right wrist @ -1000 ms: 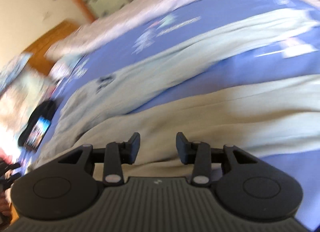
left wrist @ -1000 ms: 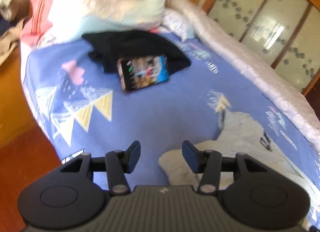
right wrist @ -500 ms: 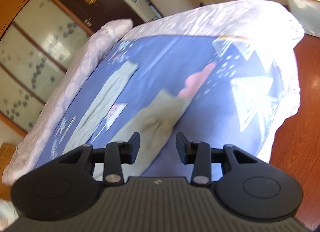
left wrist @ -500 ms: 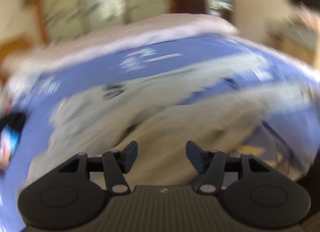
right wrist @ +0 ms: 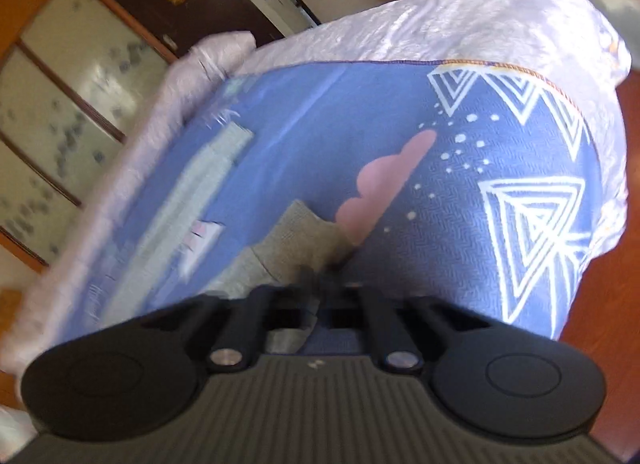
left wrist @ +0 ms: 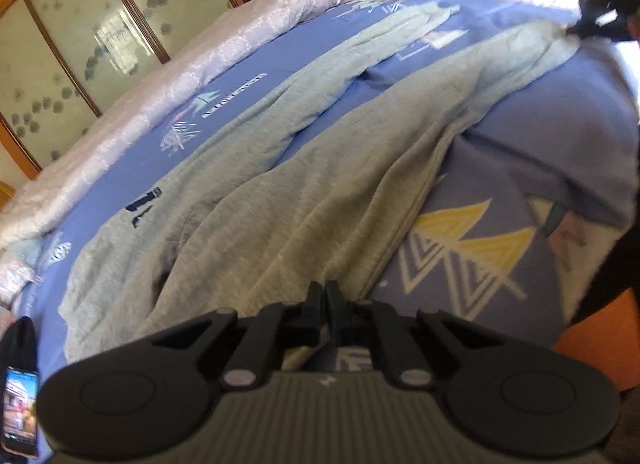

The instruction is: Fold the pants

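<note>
Pants (left wrist: 304, 168): we see light grey sweatpants spread flat across the blue patterned bedsheet (left wrist: 540, 112), both legs running away from the waist toward the far end of the bed.
Left gripper (left wrist: 325, 291): we find its fingers pressed together, having just closed, pinching the near edge of the pants at the waist end.
Right gripper (right wrist: 318, 278): we find its fingers likewise just closed together, clamped on the cuff of the nearer leg.
Phone (left wrist: 19, 410): lit screen at the left edge, beside a black garment (left wrist: 18, 338).
Quilt (left wrist: 168, 92): pale, bunched along the far side.
</note>
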Demonstrator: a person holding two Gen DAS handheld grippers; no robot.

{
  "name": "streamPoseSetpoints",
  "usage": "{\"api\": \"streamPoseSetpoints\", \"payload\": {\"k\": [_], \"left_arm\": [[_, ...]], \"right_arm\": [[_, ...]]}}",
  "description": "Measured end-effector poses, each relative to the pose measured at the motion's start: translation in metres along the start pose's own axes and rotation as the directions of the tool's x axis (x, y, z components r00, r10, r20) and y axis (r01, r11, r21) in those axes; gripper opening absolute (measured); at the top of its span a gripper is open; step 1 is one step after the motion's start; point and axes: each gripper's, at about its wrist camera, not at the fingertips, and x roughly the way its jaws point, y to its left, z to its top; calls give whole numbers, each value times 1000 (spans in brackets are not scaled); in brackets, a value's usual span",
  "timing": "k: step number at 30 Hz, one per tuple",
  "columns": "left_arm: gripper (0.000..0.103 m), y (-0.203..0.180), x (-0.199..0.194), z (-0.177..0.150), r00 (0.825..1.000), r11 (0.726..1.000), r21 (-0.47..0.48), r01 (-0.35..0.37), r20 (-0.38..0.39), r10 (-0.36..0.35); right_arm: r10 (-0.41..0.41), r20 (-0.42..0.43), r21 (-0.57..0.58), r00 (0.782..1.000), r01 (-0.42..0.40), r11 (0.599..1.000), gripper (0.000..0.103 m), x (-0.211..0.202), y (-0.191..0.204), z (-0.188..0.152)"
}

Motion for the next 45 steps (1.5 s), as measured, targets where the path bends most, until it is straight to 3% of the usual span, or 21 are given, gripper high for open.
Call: {"api": "streamPoseSetpoints", "payload": {"k": [4, 7, 9, 13, 16, 19, 22, 25, 27, 29, 32, 34, 36, 38, 40, 41, 43, 45], "left_arm": [[4, 7, -20, 4, 993, 993, -40, 112, 41, -110], [4, 11, -33, 3, 975, 976, -58, 211, 85, -206], [4, 10, -28, 3, 977, 977, -54, 206, 73, -202], [8, 12, -9, 1, 980, 975, -100, 198, -8, -199], [11, 16, -16, 2, 975, 969, -113, 221, 17, -220], [20, 27, -27, 2, 973, 964, -136, 230, 50, -225], [22, 46, -33, 2, 970, 947, -212, 242, 86, -229], [24, 71, -33, 0, 966, 906, -335, 257, 127, -227], [24, 86, -26, -4, 973, 879, -417, 232, 115, -202], [24, 92, -18, -9, 982, 874, -447, 190, 86, -170], [24, 95, -7, -17, 988, 875, -460, 147, 33, -149], [25, 94, 1, -24, 987, 877, -462, 132, -20, -159], [26, 89, 6, -33, 985, 886, -449, 118, -62, -162], [28, 88, 4, -39, 985, 887, -444, 126, -49, -164], [30, 91, 0, -41, 983, 882, -450, 140, -46, -179], [31, 95, -3, -40, 981, 877, -456, 150, -43, -190], [32, 106, -13, -34, 982, 877, -451, 165, -6, -188], [37, 126, -24, -21, 991, 895, -427, 130, 42, -124]], "right_arm": [[-13, 139, 11, 990, 12, 1000, 5, -20, -6, 19], [-62, 208, 26, 976, 58, 998, 5, -31, -16, 32], [-87, 212, 43, 973, 80, 996, 5, -32, -24, 36], [-201, 159, 23, 967, 200, 980, 11, -19, -37, 30], [-165, 172, 92, 971, 151, 984, 13, -35, -48, 24], [-142, 185, 71, 972, 131, 989, 15, -53, -41, 18], [-61, 167, 23, 984, 58, 998, 16, -64, -18, 12], [69, 81, -91, 994, -62, 994, 18, -63, 26, -6], [163, -15, -193, 987, -163, 968, 22, -59, 64, -29], [235, -135, -283, 963, -264, 922, 25, -52, 102, -57], [301, -312, -371, 901, -407, 834, 25, -42, 149, -101], [302, -398, -405, 866, -461, 789, 25, -37, 167, -126], [271, -462, -428, 845, -480, 766, 25, -31, 171, -141], [191, -490, -435, 850, -429, 792, 20, -20, 159, -145], [202, -493, -358, 846, -409, 840, 3, -7, 137, -133], [210, -505, -297, 837, -397, 868, 0, -4, 129, -125], [210, -508, -240, 835, -372, 897, 2, -2, 122, -113], [214, -474, -256, 854, -366, 895, 11, -8, 127, -96]]}}
